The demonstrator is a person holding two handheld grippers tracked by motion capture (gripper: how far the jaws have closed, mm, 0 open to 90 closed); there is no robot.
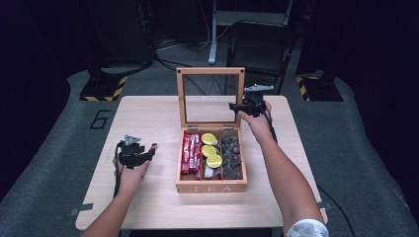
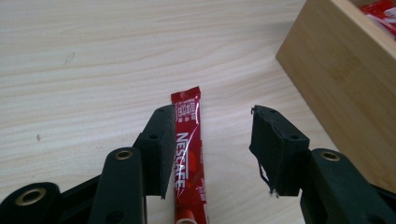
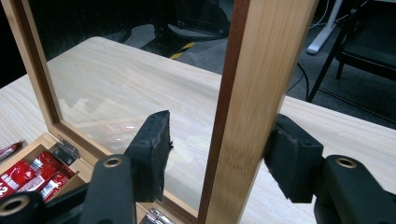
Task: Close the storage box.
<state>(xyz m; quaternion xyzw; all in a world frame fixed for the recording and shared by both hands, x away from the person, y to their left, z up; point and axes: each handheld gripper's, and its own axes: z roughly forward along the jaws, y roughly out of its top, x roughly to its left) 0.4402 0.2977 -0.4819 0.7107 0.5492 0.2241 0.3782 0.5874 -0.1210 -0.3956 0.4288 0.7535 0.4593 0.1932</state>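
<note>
Left tongs [image 2: 212,154] gape over lengthwise sachet [image 2: 189,158] — right tongs [image 3: 217,156] straddle upright lid [image 3: 247,107]

The front wall of the wooden box [image 1: 211,187], facing the near edge of the table [image 1: 148,207], carries the letters "TEA". A red sachet [image 2: 189,158] lying on the table reads "NESCAFE" along its length. On the grey floor off the table's far left corner stands a large "6" [image 1: 101,119].
</note>
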